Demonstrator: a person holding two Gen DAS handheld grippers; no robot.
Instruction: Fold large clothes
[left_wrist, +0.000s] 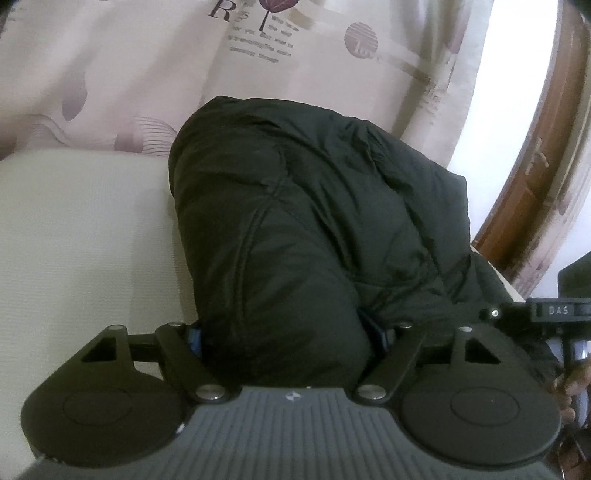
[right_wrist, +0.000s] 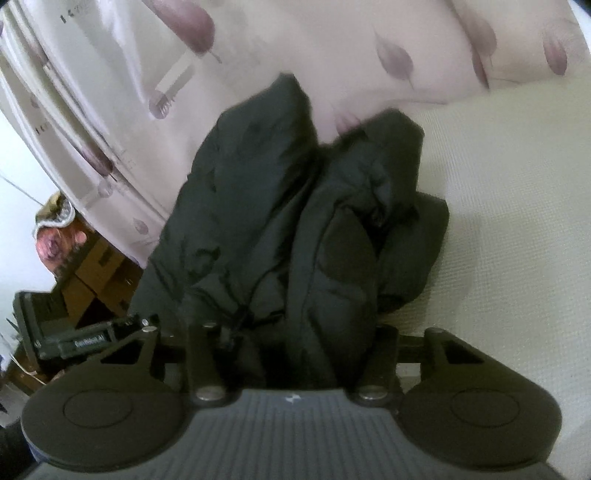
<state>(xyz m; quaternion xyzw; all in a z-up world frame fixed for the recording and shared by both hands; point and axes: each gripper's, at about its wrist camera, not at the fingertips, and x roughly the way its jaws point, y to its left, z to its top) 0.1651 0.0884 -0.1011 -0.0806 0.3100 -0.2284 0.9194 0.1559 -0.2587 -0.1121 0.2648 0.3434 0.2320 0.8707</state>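
A puffy black jacket (left_wrist: 314, 206) lies bunched on a cream cushioned surface (left_wrist: 81, 240). In the left wrist view a thick fold of it fills the gap between the jaws of my left gripper (left_wrist: 288, 334), and both blue pads (left_wrist: 195, 338) press into the fabric. The right wrist view shows the same jacket (right_wrist: 258, 206) in two upright folds, its near end packed between the fingers of my right gripper (right_wrist: 295, 332). The fingertips are buried in the cloth. Both grippers hold the jacket's near edge side by side.
A pale curtain with purple leaf prints (left_wrist: 129, 74) hangs right behind the jacket. A brown wooden frame (left_wrist: 535, 177) stands at the right. Cardboard boxes (right_wrist: 99, 273) sit to the left in the right wrist view. A hand (left_wrist: 569, 387) holds the other gripper's body (left_wrist: 554, 310).
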